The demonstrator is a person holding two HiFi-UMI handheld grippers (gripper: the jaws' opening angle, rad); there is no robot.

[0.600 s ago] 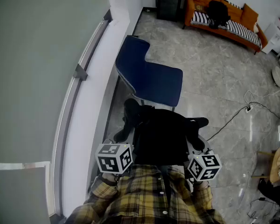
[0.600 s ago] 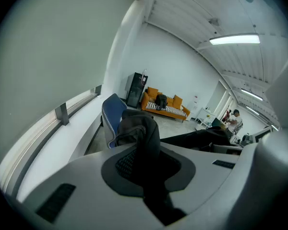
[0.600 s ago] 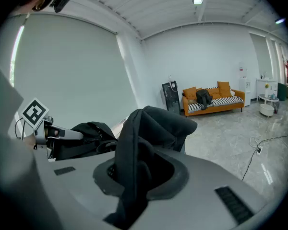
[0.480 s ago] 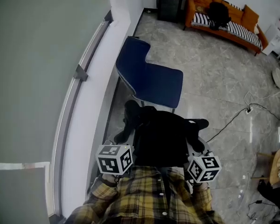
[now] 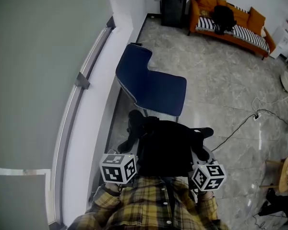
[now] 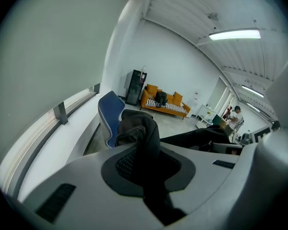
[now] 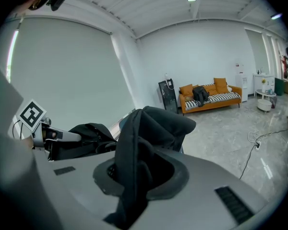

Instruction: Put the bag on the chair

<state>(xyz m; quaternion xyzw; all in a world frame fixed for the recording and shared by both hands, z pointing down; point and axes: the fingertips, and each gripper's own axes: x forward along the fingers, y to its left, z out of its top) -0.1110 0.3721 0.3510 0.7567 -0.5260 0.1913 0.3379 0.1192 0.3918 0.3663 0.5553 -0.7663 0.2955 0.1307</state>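
A black bag [image 5: 165,147] hangs between my two grippers, just in front of the person's plaid shirt. My left gripper [image 5: 134,145] is shut on the bag's left strap [image 6: 141,143], whose black fabric runs through the jaws. On the other side, my right gripper [image 5: 201,152] is shut on the right strap [image 7: 134,162]. The blue chair [image 5: 153,85] stands ahead of the bag by the white wall, with its seat empty. It also shows in the left gripper view as the blue chair [image 6: 108,114] behind the strap.
A white ledge with a rail [image 5: 86,80] runs along the left. An orange sofa [image 5: 228,20] with a black bag on it stands far back, next to a dark cabinet [image 5: 172,4]. A black cable [image 5: 240,123] lies on the tiled floor at right.
The bag and both grippers have shifted slightly lower in the head view, and the chair sits a little further left. Both grips are unchanged.
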